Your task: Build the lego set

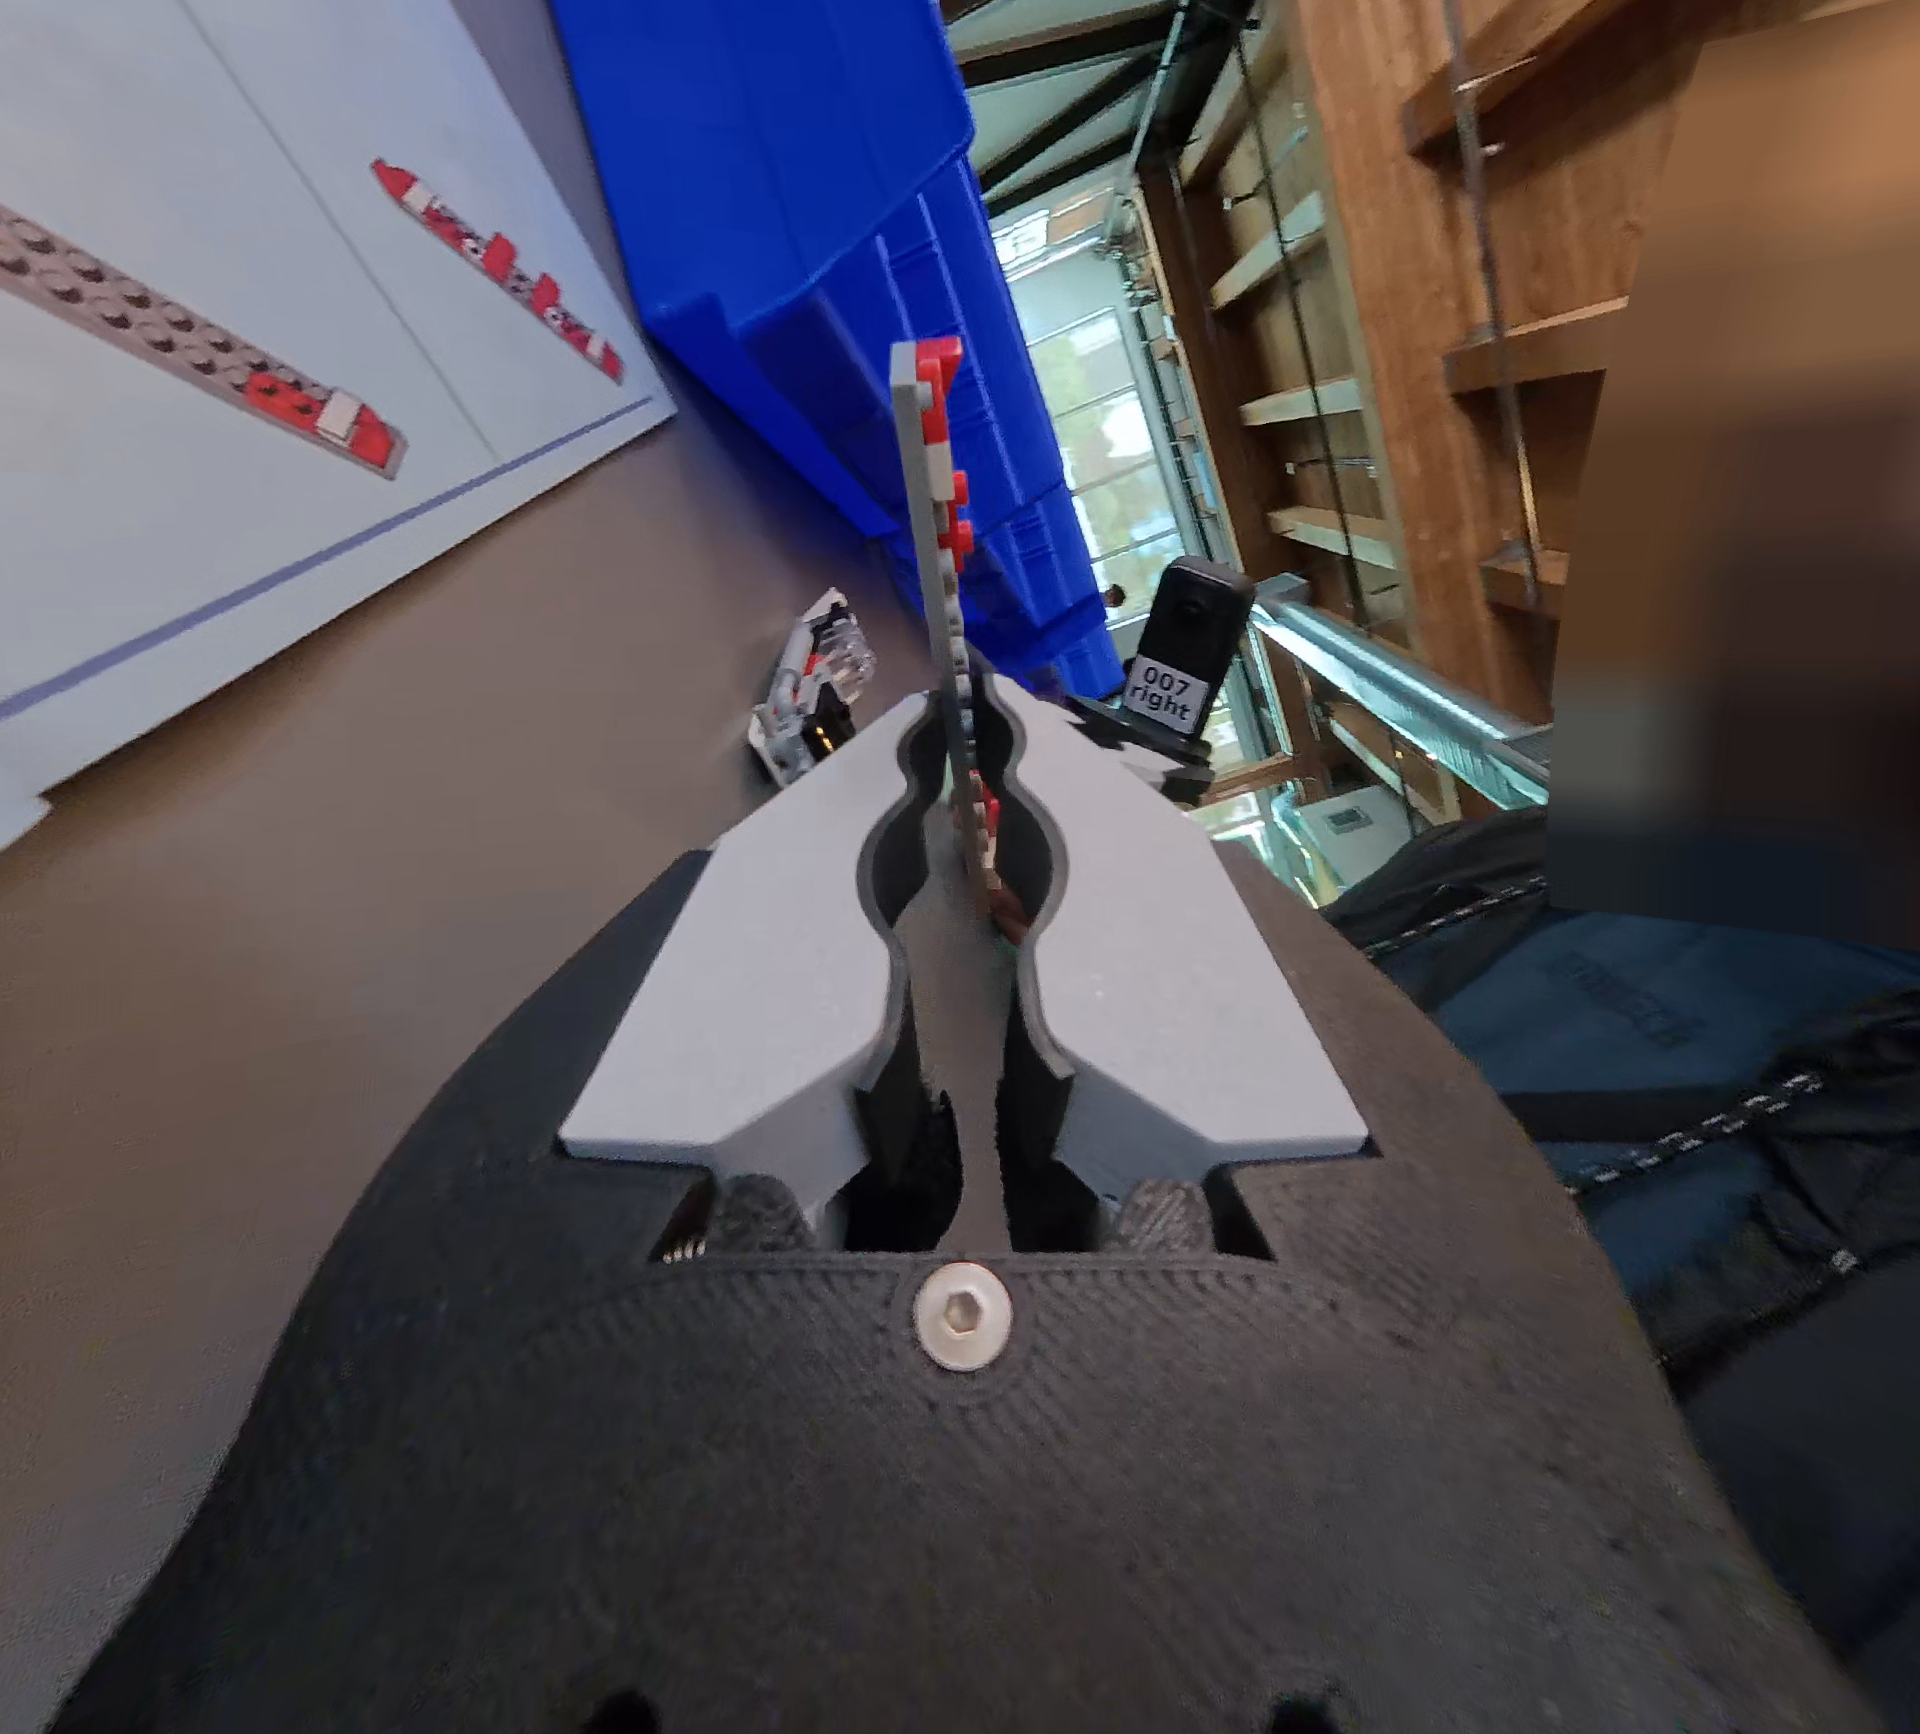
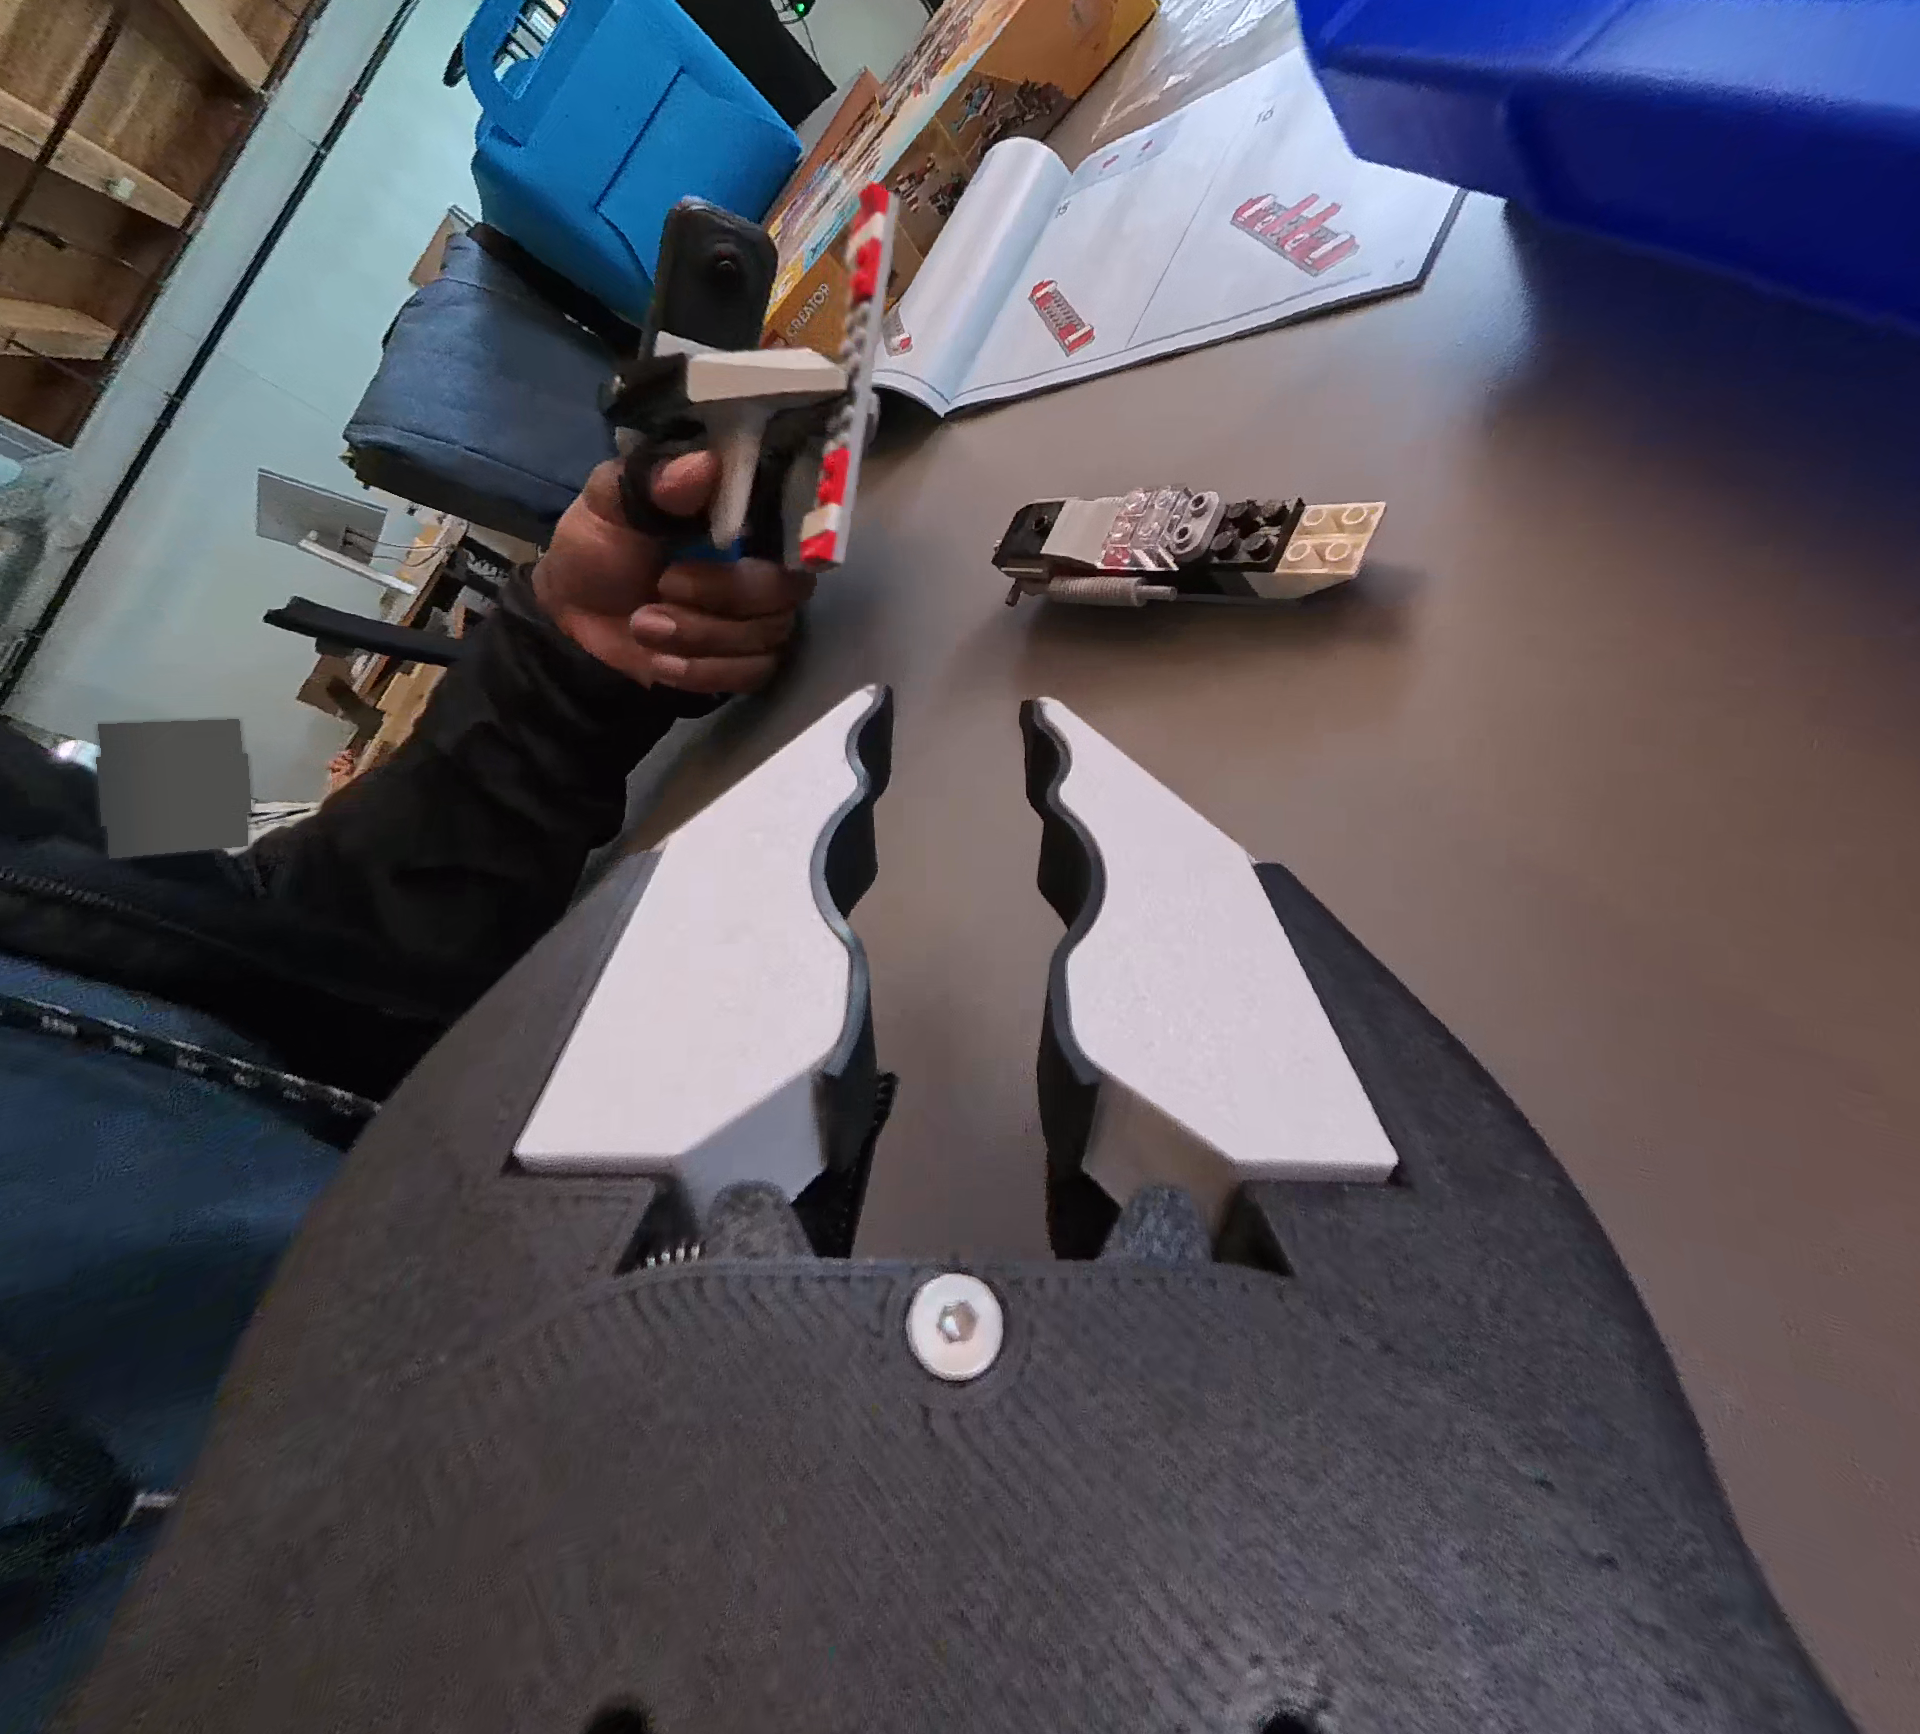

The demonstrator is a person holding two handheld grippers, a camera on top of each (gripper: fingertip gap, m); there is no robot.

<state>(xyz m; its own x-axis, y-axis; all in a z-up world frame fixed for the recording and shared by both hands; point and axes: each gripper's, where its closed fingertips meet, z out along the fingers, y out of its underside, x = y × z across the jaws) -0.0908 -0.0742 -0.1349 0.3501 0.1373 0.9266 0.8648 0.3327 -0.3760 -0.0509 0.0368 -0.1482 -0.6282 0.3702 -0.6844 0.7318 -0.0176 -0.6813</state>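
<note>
My left gripper is shut on a long grey lego plate with red and white bricks, held on edge above the brown table. The same gripper and plate show in the right wrist view, held by a hand. My right gripper is open and empty, low over the table. A small black, grey and clear lego assembly lies on the table ahead of it, and also shows in the left wrist view.
An open instruction booklet lies on the table, also seen in the left wrist view. Blue bins stand beside it, also in the right wrist view. A yellow lego box lies behind the booklet. Chairs stand beyond the table. My hands' fingertips stand some 12 cm from each other.
</note>
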